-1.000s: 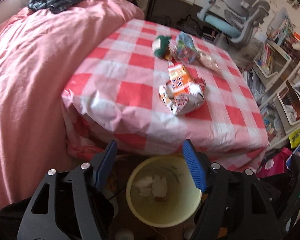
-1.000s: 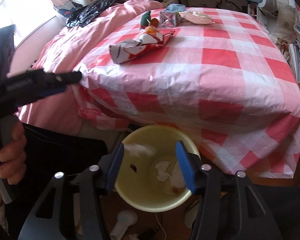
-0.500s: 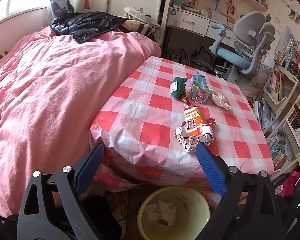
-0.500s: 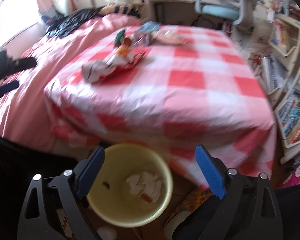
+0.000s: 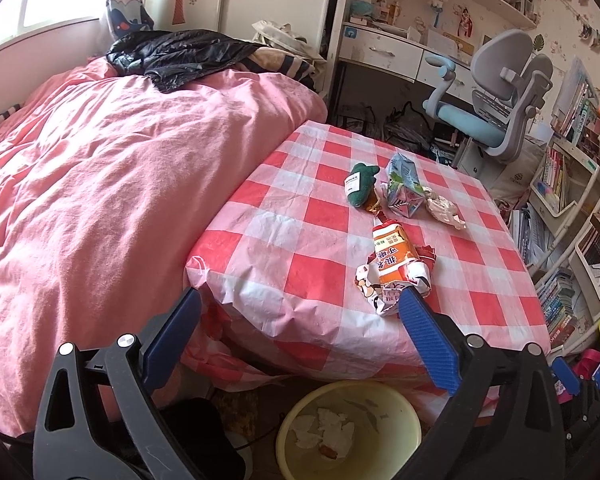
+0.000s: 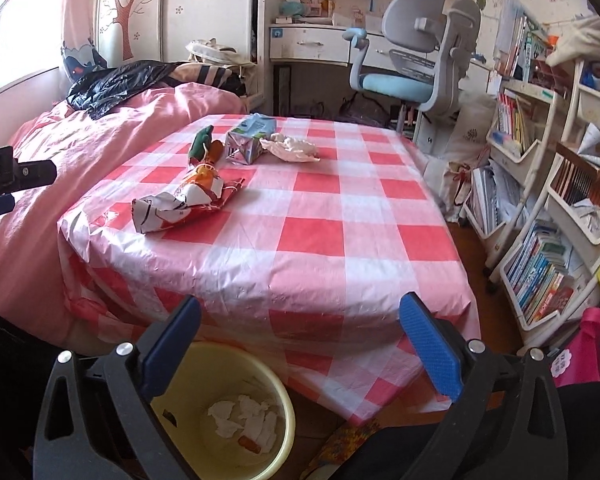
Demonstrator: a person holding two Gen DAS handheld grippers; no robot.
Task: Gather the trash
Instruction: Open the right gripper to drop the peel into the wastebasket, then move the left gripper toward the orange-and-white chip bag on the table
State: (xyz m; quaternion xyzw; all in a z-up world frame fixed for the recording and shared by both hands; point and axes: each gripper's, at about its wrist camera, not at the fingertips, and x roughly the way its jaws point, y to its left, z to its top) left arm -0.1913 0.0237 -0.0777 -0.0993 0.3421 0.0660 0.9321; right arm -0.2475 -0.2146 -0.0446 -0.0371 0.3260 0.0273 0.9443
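Observation:
Trash lies on a table with a red-and-white checked cloth [image 5: 308, 248] [image 6: 340, 216]. It is a crumpled orange snack wrapper [image 5: 394, 266] [image 6: 188, 200], a green wrapper [image 5: 360, 184] [image 6: 200, 144], a crushed blue carton [image 5: 404, 192] [image 6: 250, 140] and a crumpled white paper [image 5: 444, 210] [image 6: 294, 148]. A yellow bin [image 5: 404, 420] [image 6: 284, 408] with white tissues stands on the floor below the table's near edge. My left gripper [image 5: 300, 308] is open and empty, above the bin, short of the table edge. My right gripper [image 6: 300, 312] is open and empty, also above the bin.
A bed with a pink duvet [image 5: 100, 184] adjoins the table on the left, with a black bag [image 5: 180, 52] on it. A blue-grey desk chair [image 5: 496, 108] [image 6: 412, 64] stands behind the table. Bookshelves [image 6: 548, 208] line the right side.
Both grippers have risen and tilted up from over the bin towards the table. Both sets of jaws have opened wider. The trash on the table has not moved.

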